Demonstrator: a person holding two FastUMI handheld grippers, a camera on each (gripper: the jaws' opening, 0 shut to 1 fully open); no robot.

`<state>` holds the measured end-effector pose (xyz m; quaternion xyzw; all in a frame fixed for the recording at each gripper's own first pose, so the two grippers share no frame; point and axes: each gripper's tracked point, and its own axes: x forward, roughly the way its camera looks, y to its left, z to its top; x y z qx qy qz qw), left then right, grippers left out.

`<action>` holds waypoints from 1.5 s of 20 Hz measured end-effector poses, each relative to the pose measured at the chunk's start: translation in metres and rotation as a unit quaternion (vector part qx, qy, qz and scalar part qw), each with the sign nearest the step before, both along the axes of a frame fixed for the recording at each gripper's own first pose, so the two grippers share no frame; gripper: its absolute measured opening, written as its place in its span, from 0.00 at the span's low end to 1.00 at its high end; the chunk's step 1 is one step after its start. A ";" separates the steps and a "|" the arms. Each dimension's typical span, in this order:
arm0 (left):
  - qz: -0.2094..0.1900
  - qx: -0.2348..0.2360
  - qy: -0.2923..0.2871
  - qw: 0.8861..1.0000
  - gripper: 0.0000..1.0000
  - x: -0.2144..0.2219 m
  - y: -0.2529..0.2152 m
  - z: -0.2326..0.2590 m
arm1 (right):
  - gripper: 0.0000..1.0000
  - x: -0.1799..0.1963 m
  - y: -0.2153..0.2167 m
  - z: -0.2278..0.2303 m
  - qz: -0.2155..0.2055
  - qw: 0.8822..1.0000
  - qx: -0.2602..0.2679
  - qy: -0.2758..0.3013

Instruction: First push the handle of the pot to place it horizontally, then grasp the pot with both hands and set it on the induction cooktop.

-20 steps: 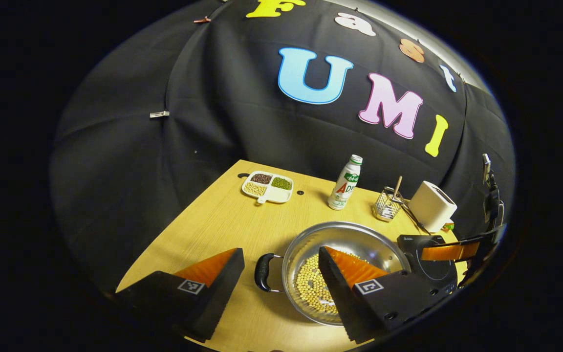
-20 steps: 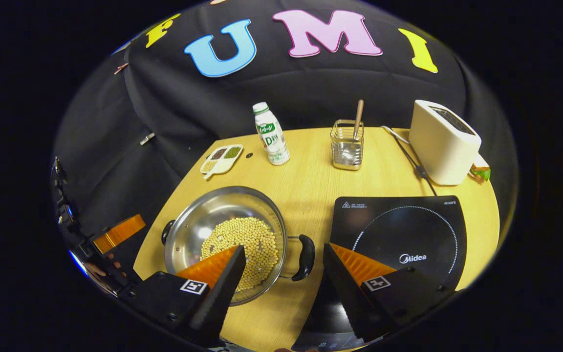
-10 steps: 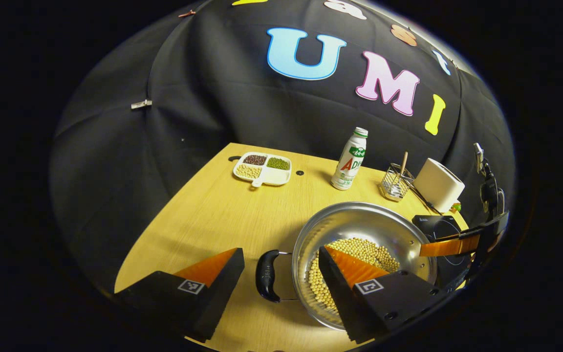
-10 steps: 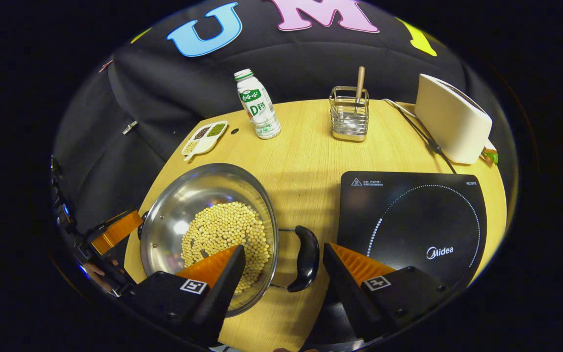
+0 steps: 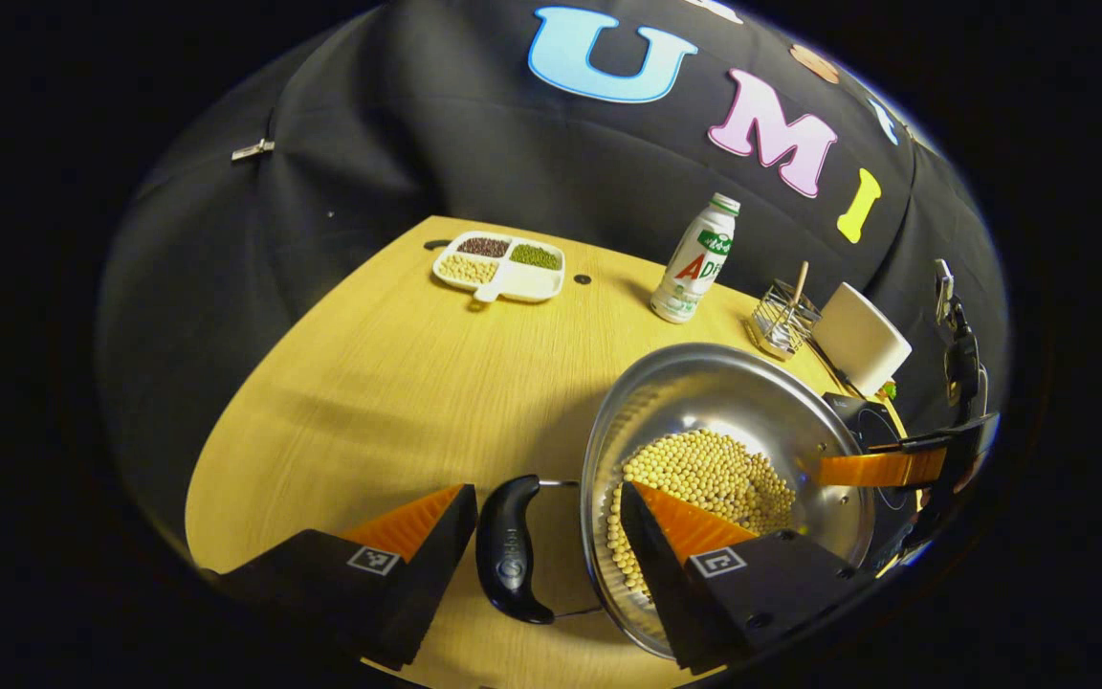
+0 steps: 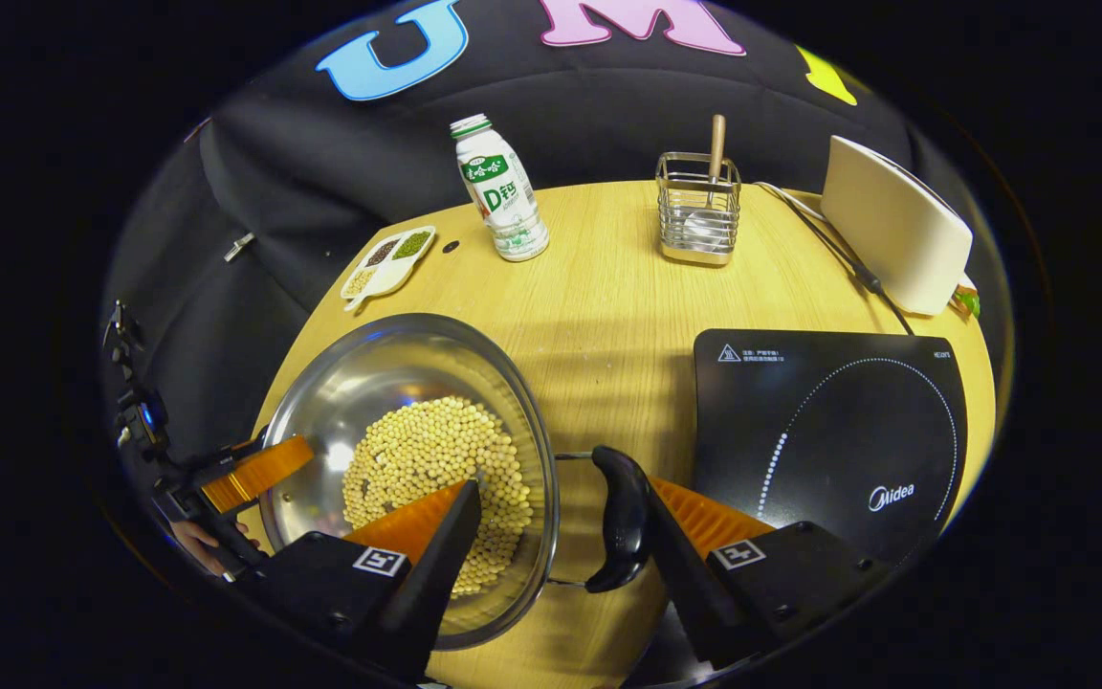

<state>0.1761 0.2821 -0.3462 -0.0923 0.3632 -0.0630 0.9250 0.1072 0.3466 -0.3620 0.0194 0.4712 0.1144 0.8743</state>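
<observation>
The round stainless-steel pot [image 6: 407, 469], shiny and holding a layer of pale yellow beans [image 6: 427, 459], is sitting on the light wooden table [image 6: 608, 316], at about 9 o'clock from the flat black induction cooktop [image 6: 828, 421] and apart from it. The left gripper [image 5: 541, 522] is standing wide open, straddling the pot's black curved handle [image 5: 505, 560] and rim. The right gripper [image 6: 556, 522] is gaping likewise around the opposite black handle [image 6: 620, 517], which is lying against its right finger

Steel pot [image 6: 388, 383] of beans, upright, left of black cooktop [image 6: 828, 421]
</observation>
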 end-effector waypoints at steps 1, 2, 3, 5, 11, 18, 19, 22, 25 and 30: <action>0.000 -0.005 0.005 1.000 0.93 -0.001 0.000 -0.002 | 0.97 0.002 0.002 -0.004 0.000 1.000 -0.004 0.001; 0.000 -0.007 0.010 1.000 0.89 -0.001 -0.001 -0.006 | 0.97 0.002 0.004 -0.006 0.002 1.000 -0.009 0.003; -0.001 -0.007 0.015 1.000 0.86 -0.001 0.000 -0.008 | 0.97 0.002 0.005 -0.011 0.006 1.000 -0.018 0.008; 0.000 0.002 0.023 1.000 0.80 -0.002 0.005 -0.015 | 0.88 0.002 0.003 -0.021 0.012 0.999 -0.031 0.016; 0.000 -0.008 0.033 0.999 0.69 -0.004 0.009 -0.020 | 0.65 0.004 -0.003 -0.027 0.004 0.999 -0.048 0.014; 0.012 0.001 0.038 0.999 0.64 -0.005 0.013 -0.021 | 0.59 -0.003 -0.003 -0.024 0.001 0.999 -0.045 0.005; 0.015 0.003 0.038 0.999 0.63 -0.007 0.014 -0.020 | 0.58 -0.004 -0.003 -0.025 0.003 0.999 -0.045 0.003; 0.020 0.002 0.045 0.999 0.60 -0.021 0.015 -0.019 | 0.54 -0.012 -0.001 -0.022 0.012 0.999 -0.048 -0.006; 0.024 0.004 0.038 0.999 0.61 -0.027 0.016 -0.006 | 0.58 -0.016 0.001 -0.009 0.019 0.999 -0.044 -0.018; 0.015 0.012 0.025 1.000 0.63 -0.034 0.002 0.027 | 0.58 -0.023 -0.010 0.024 0.015 0.999 -0.034 -0.033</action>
